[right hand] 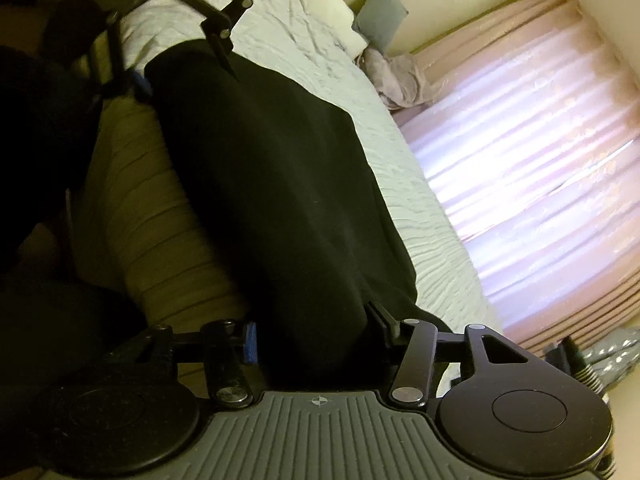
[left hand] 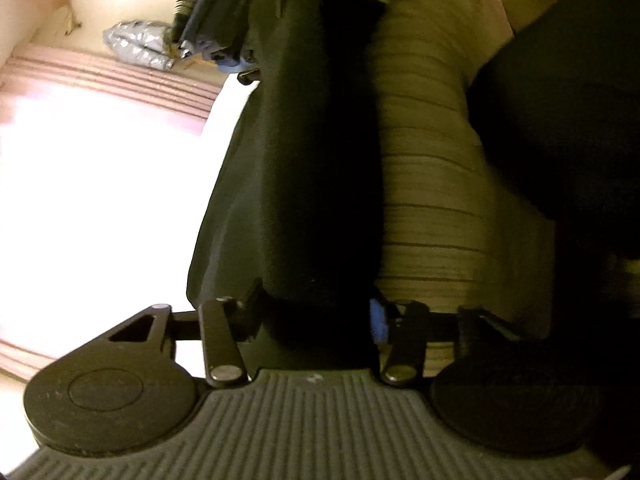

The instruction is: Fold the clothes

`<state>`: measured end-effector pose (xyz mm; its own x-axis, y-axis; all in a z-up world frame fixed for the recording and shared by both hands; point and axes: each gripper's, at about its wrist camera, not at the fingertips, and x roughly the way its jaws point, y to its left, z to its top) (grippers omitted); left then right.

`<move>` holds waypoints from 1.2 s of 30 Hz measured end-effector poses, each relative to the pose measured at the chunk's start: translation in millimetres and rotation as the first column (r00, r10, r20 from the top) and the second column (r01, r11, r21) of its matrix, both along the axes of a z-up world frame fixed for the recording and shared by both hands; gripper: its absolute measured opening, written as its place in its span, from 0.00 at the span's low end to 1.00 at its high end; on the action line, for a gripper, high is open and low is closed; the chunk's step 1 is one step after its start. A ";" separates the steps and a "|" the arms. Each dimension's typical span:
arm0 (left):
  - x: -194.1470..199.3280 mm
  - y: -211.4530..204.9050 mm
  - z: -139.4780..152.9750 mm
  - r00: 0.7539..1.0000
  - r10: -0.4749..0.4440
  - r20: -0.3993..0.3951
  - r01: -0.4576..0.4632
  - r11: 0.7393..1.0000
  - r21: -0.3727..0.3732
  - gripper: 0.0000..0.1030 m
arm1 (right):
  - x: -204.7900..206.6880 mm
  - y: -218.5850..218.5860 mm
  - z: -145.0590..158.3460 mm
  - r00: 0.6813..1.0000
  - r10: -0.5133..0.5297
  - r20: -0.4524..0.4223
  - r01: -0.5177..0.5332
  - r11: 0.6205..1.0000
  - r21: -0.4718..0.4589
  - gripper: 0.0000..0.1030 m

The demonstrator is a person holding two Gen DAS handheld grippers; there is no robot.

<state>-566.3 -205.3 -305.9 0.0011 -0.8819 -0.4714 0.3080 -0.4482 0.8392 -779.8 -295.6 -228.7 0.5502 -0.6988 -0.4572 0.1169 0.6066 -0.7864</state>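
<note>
The white bed lies below. Left gripper and right gripper each pinch the black garment, stretched between them; uneven tension risks slipping.

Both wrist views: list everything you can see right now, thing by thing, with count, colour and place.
black garment: one, black, stretched between both grippers above the bed
bed cover: one, white, wrinkled, under the garment
pillows: two, white and grey, at the bed's far end
crumpled cloth: one, pale grey-pink, between bed and curtain
curtain: one, pink, backlit, right of the bed
striped trousers: one leg, olive, beside the garment
left gripper: jaws shut on the garment
right gripper: jaws shut on the garment
</note>
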 end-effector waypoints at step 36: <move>3.5 -44.4 28.0 0.997 0.014 0.075 -0.013 1.000 -0.010 0.36 | 53.4 -24.3 -11.0 0.983 0.018 -0.183 -0.038 0.994 -0.102 0.54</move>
<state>-562.8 -249.8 -277.9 0.0479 -0.8859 -0.4615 0.2501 -0.4366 0.8642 -726.4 -319.9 -239.7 0.4847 -0.7336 -0.4763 -0.0497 0.5206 -0.8523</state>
